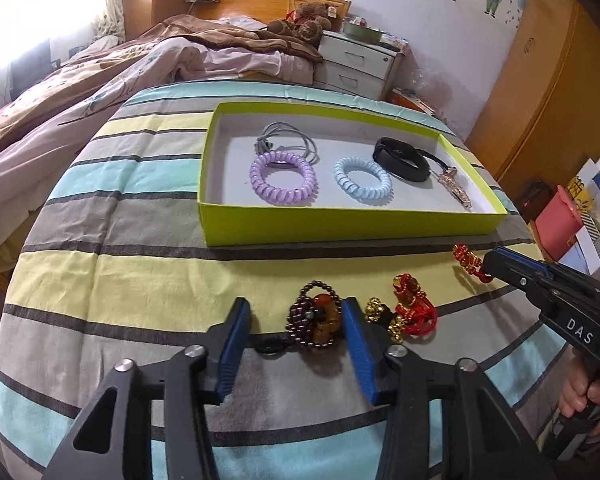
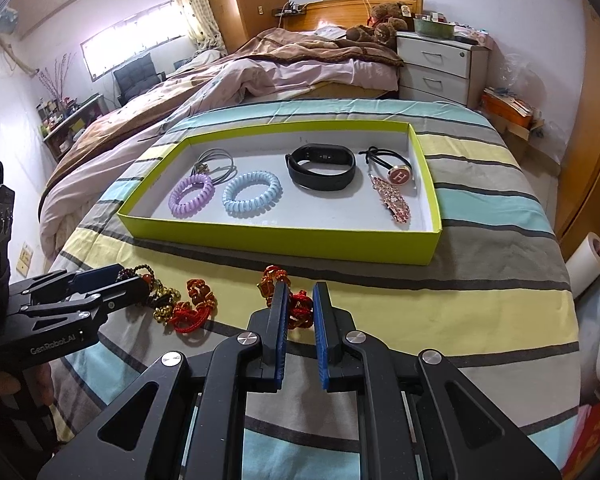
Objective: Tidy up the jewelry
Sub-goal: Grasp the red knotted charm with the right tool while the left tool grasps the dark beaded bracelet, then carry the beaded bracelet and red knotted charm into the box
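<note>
**Both tongs down on the loose charms, tray waiting beyond**

The left tongs straddle the dark beaded bracelet, a heap of small glossy purple-black beads with amber and orange stones bunched in the middle. It lies straight ahead between the 2 blue ribbed pads; the right pad looks to be against the beads, while a clear gap stays on the left side, so the jaws are spread and not yet gripping. The heap is roughly round, with a small loop pointing away towards the tray, so no long axis governs the pinch.

Just beside it to the right sits a gold-bead cluster touching a red knotted cord charm with an orange carved piece.

The right tongs are nearly pressed together around another red-and-gold knot charm. Its long axis runs from near right to far left, across the jaws, and its far end sticks out past the left finger. Whether the pads truly press on the cord cannot be told. Each piece lies nearest the hand already over it.

All of this rests on the soft striped bedspread, which will give under pressure.

Further off stands the shallow lime-green tray, stiff card with a pale floor. It holds a purple coil tie, a blue coil tie, a grey cord, a black wristband, a round-button hair tie and a sparkly pink clip.
</note>
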Motion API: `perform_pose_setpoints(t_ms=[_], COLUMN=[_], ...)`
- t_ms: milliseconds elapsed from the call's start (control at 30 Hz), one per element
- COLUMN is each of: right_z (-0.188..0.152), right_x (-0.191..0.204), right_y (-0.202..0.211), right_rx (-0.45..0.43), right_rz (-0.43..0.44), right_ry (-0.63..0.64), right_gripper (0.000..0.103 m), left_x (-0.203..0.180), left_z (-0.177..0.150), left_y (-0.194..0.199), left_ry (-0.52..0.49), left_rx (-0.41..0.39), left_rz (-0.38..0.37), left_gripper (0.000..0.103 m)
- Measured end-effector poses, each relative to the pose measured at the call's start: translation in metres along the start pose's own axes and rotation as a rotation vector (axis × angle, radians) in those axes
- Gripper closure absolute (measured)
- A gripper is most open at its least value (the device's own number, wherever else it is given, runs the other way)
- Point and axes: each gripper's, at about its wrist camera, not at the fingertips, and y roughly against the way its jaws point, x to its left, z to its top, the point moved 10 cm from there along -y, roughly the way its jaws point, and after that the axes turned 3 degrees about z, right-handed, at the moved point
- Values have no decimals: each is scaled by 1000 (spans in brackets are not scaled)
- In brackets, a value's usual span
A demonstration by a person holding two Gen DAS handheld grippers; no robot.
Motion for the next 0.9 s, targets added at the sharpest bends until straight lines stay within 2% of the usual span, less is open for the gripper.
perform_pose_setpoints(t_ms=[100, 500, 900], right_z=[1, 2, 20], right_x=[-1, -1, -2], right_y=[1, 4, 19], right_rx=[-2, -10, -57], right_rz=[-2, -3, -5], right_ry=[-2, -2, -9], right_gripper=[90, 90, 90], left_x=[-1, 4, 10], left_z=[-1, 1, 31], left_y=[1, 7, 34], left_ry=[0, 13, 19], left_rx=[0, -14, -82], left_rz=[-16, -18, -13], left_gripper=[76, 76, 76])
